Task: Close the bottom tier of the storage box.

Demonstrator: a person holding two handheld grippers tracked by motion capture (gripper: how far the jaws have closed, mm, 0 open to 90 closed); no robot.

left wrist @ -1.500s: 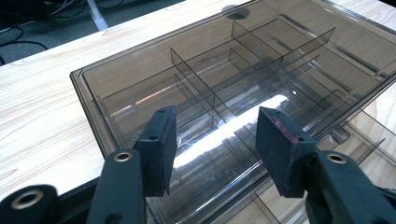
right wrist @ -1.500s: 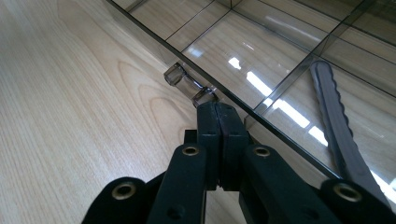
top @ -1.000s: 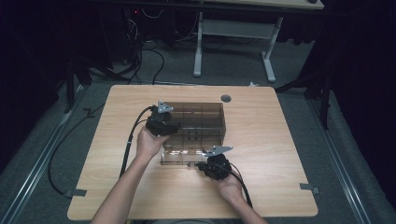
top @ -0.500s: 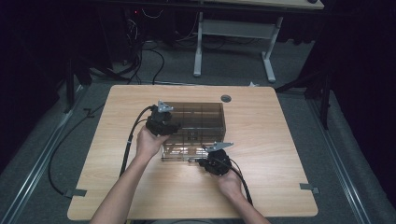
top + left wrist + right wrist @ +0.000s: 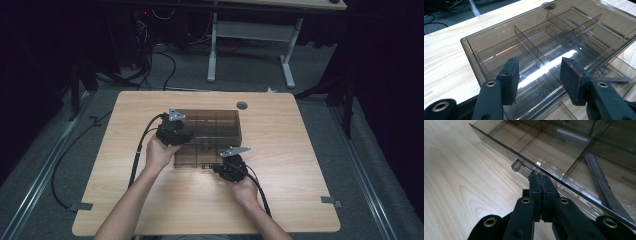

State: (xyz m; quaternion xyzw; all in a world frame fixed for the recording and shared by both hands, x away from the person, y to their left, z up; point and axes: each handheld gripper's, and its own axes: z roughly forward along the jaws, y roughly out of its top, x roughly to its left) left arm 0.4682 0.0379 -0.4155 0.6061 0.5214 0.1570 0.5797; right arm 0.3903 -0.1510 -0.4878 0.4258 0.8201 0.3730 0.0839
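A smoky see-through organiser box (image 5: 220,125) with inner dividers lies in the middle of the wooden table (image 5: 300,150). My left gripper (image 5: 182,136) hovers at the box's left end. In the left gripper view its jaws (image 5: 539,67) stand apart over the box (image 5: 499,47), and the pads press on nothing. My right gripper (image 5: 220,167) is at the box's front rim. In the right gripper view its jaws (image 5: 539,176) are shut, tips against a small clear clasp (image 5: 520,166) on the rim. A dark ridged strip (image 5: 604,187) lies in one compartment.
A round cable port (image 5: 242,105) sits in the table behind the box. The grippers' cables (image 5: 140,155) trail across the table toward the person. Another table's white legs (image 5: 212,50) stand on the floor beyond.
The right gripper has edged slightly closer to the box's front rim. The left gripper and the box have kept their places.
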